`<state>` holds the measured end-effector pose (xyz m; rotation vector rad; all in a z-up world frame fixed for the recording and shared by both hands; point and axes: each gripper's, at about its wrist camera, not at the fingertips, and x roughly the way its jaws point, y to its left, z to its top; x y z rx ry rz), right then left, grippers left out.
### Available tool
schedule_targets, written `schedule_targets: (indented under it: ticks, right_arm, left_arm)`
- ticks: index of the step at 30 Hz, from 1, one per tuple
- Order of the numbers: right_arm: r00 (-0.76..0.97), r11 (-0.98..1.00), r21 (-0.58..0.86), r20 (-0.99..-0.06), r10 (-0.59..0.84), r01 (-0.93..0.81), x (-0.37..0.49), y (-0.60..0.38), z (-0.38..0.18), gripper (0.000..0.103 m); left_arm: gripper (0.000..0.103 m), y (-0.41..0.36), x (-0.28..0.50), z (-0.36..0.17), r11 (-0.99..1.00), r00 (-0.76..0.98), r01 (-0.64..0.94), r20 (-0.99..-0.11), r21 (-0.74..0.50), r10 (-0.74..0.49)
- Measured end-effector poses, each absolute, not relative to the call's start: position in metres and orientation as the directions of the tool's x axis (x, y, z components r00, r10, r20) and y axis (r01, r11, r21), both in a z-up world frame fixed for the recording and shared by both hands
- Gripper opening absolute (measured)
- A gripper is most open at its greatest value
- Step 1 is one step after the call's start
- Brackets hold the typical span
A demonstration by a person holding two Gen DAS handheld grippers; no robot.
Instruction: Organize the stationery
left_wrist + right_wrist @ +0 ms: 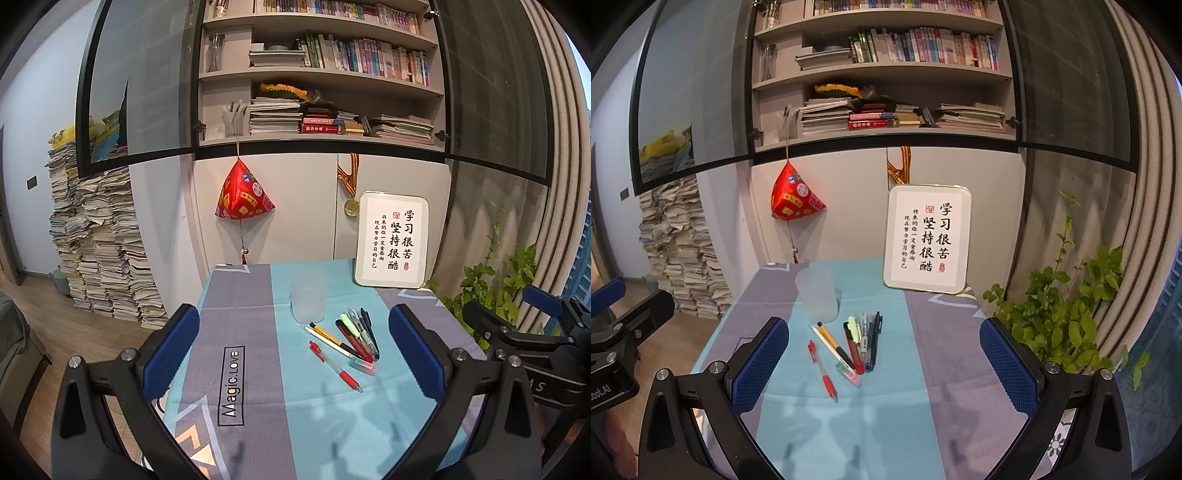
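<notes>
left gripper (293, 354) wide, empty | right gripper (884, 363) wide, empty | pens (849, 343) on cloth, 6 o'clock of cup (817, 293) | long axes run 11–5 | right gripper nearer, pens at its 11 o'clock

We count the following items on the desk (258, 424):

- One frosted cup (309, 295), upright.
- One red pen (334, 365), lying apart at 7 o'clock of the bundle.
- One clear cap-like piece with a pink end (364, 366), at the bundle's near end.
- One bundle of pens (356, 334), at 5 o'clock of the cup. We make out about seven; overlap prevents an exact count.
- One framed calligraphy board (392, 240), at 1 o'clock of the cup.

We count two grippers: left gripper (295, 354) and right gripper (884, 363), each with two jaws spread wide.
</notes>
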<state>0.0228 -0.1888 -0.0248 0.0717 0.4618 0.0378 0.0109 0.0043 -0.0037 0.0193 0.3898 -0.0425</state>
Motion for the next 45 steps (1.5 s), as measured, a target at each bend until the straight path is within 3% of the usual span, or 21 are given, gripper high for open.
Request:
schedule_targets:
  ticks: [24,45]
  right_arm:
    - [0.877,0.997,0.074,-0.478,0.051,-0.018,0.034,-0.187,-0.035,0.103]
    - [0.833,0.997,0.073,-0.551,0.050,-0.012,0.067,-0.186,-0.058,0.103]
  left_arm:
    - [0.102,0.002,0.017,-0.011,0.999,0.918,0.051,-0.394,0.009,-0.043]
    - [0.102,0.000,0.045,-0.028,0.999,0.889,0.045,-0.456,0.010,-0.036]
